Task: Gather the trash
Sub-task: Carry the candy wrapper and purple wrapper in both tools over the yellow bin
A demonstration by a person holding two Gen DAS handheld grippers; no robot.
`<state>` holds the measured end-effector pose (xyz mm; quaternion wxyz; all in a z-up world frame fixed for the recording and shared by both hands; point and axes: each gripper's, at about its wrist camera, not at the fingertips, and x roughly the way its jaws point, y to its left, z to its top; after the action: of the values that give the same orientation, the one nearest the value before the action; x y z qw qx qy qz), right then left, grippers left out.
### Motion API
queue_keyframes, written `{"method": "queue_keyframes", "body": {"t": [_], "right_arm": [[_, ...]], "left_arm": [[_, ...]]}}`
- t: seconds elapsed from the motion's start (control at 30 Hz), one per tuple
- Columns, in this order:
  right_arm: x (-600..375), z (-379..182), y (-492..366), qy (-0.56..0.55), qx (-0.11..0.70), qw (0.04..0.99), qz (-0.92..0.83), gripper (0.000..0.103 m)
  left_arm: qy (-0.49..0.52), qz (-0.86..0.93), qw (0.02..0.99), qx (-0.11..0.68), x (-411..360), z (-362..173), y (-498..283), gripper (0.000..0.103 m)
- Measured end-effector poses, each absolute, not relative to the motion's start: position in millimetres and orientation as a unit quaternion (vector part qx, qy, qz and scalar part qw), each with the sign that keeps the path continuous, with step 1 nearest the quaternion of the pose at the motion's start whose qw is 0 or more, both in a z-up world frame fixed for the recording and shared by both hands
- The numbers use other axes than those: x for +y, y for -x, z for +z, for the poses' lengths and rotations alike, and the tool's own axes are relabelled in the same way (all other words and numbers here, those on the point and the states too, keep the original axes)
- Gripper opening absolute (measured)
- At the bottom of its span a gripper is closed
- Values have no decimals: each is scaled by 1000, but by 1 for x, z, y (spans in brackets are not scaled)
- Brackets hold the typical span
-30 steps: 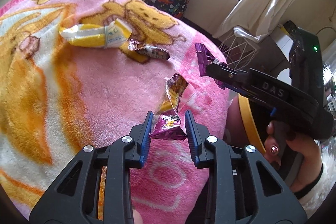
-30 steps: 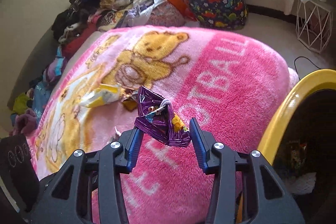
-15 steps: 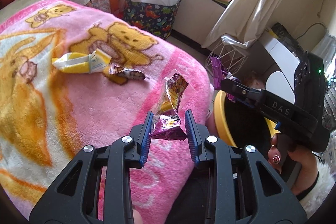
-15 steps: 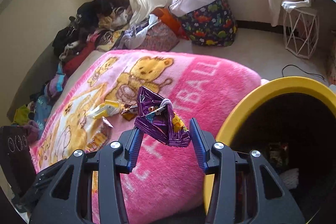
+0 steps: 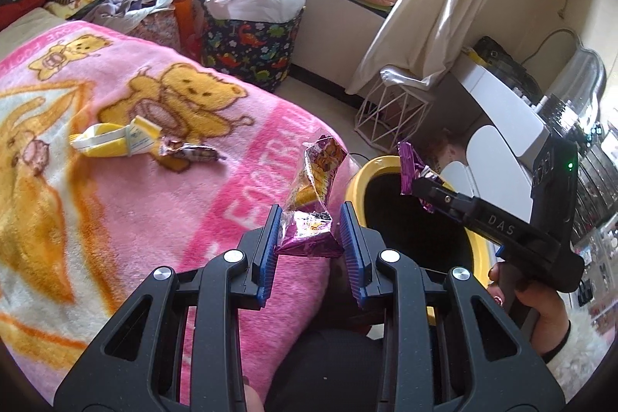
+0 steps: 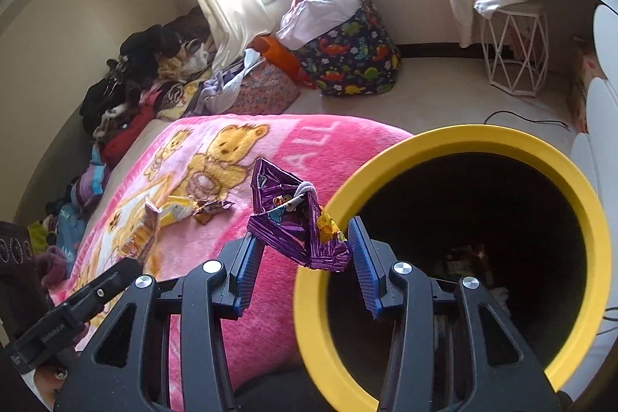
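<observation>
Both wrappers look light, thin and crinkly, likely to slip or spring loose, so a pinch across the crumpled lower end suits them best. The left tongs (image 5: 309, 238) are closed on a pink snack wrapper (image 5: 314, 195) that stands up beyond the tips. The right tongs (image 6: 305, 246) clamp a purple foil wrapper (image 6: 293, 219), just left of the yellow bin (image 6: 502, 141) rim
</observation>
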<state>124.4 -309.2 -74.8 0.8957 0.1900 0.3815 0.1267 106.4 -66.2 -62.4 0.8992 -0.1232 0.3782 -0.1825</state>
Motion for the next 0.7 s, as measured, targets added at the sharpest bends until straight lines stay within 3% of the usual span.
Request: {"method": "queue_keyframes", "body": {"t": [0.7], "right_arm": [[-370,-79,-94,-228,368,899,74,43]], "left_arm": [[90,-225,895,375,-118,-52,-94,24]]}}
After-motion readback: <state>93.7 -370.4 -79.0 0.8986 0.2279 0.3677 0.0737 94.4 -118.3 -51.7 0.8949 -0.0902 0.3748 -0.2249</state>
